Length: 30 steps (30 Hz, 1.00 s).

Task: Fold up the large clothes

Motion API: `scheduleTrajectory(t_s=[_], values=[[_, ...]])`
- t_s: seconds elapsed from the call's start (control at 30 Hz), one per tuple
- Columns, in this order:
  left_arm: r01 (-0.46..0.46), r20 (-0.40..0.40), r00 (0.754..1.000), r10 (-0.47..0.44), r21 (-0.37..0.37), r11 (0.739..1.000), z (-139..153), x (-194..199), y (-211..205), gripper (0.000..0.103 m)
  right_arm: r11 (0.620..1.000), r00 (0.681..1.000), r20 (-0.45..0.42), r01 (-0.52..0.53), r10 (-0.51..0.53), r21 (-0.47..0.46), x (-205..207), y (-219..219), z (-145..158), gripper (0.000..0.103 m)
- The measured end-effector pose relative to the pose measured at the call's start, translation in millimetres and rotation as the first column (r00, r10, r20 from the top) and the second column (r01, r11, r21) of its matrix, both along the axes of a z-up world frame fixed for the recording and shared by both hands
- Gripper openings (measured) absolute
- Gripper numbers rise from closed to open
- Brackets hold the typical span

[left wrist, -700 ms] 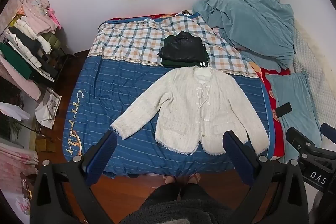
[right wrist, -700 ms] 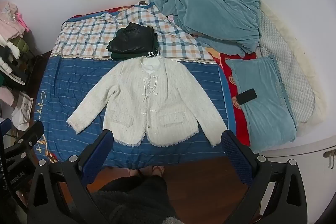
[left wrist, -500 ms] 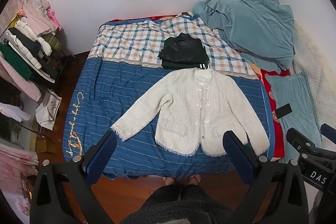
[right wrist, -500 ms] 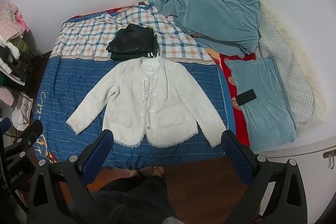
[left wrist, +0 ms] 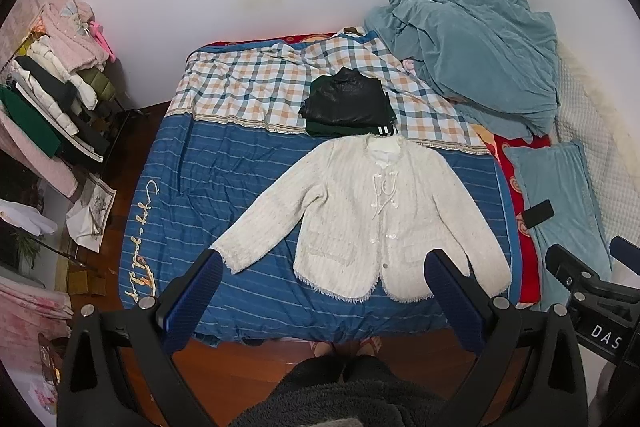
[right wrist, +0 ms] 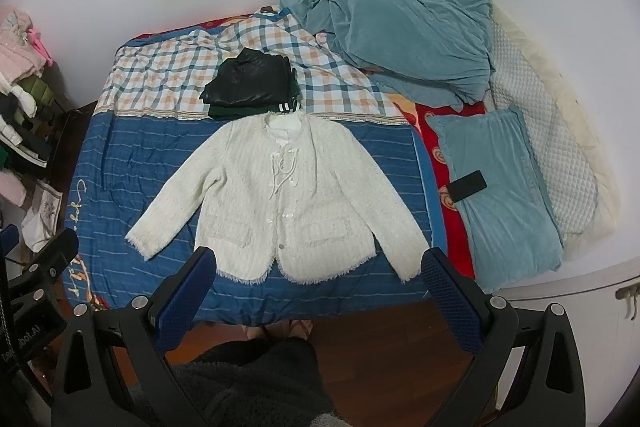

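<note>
A cream tweed jacket [left wrist: 372,219] lies spread flat, front up, sleeves out, on the blue striped bed cover [left wrist: 224,171]; it also shows in the right wrist view [right wrist: 280,199]. A folded pile of black and dark green clothes [left wrist: 348,103] sits just beyond its collar, seen too in the right wrist view [right wrist: 250,85]. My left gripper [left wrist: 324,291] is open and empty, held high above the bed's near edge. My right gripper [right wrist: 320,287] is open and empty at the same height.
A heaped teal blanket [left wrist: 476,55] lies at the bed's far right. A teal pillow [right wrist: 500,199] with a black phone [right wrist: 466,185] on it lies right. A rack of clothes [left wrist: 48,99] stands left. Wooden floor [right wrist: 380,347] and the person's feet are below.
Both views have shifted very slightly; the jacket sits a touch higher in the frames. Nothing on the bed has moved, and both grippers stay open.
</note>
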State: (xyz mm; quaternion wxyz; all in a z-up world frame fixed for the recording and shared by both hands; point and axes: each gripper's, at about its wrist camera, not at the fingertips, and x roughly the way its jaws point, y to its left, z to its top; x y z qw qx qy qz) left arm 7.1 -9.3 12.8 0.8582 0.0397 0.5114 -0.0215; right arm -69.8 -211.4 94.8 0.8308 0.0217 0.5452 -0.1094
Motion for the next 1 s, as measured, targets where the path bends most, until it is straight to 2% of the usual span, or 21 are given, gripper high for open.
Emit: scheduleTrajectory(t_s=[1.0], values=[[-0.003, 0.019, 1.0, 0.003, -0.006, 1.0, 7, 3, 5, 0.103, 1.0, 1.0, 0.02, -0.016, 0.016, -0.009, 1, 6, 8, 0.103]])
